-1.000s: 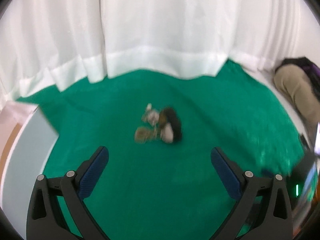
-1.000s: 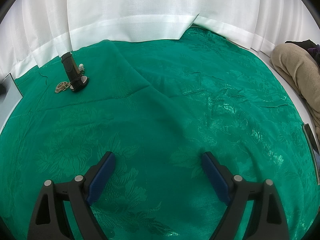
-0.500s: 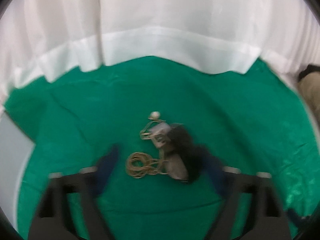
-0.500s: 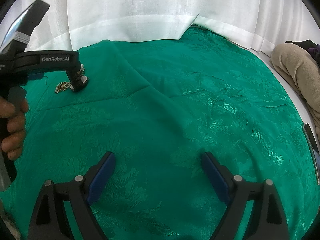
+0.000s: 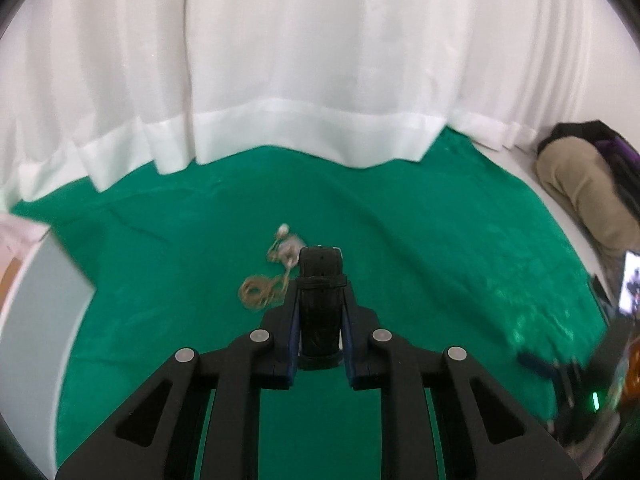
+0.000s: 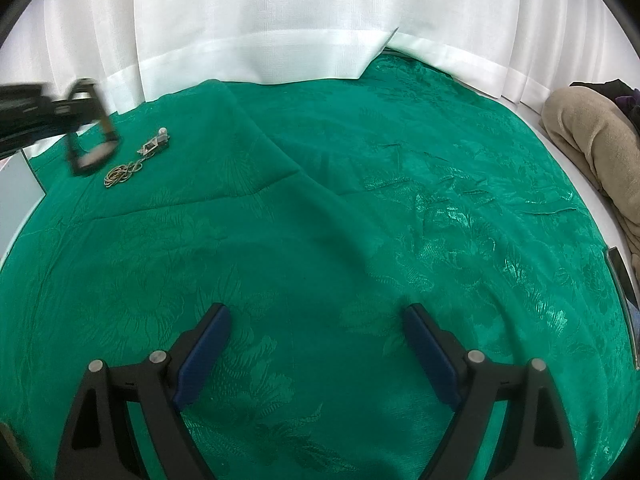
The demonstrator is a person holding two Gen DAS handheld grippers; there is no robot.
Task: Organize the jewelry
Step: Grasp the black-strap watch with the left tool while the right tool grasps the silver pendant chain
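Black watch strap (image 5: pixel 321 300) sits clamped in my left gripper (image 5: pixel 320 304), whose jaws are closing on it, lifted off the green cloth (image 6: pixel 360 220).
My right gripper (image 6: pixel 316 344) hangs over bare cloth with its jaws wide apart, holding nothing. On the cloth just beyond the watch lie a coiled gold chain (image 5: pixel 259 292) and a small pendant with a pearl (image 5: pixel 285 242), near the white curtain (image 5: pixel 300 60).
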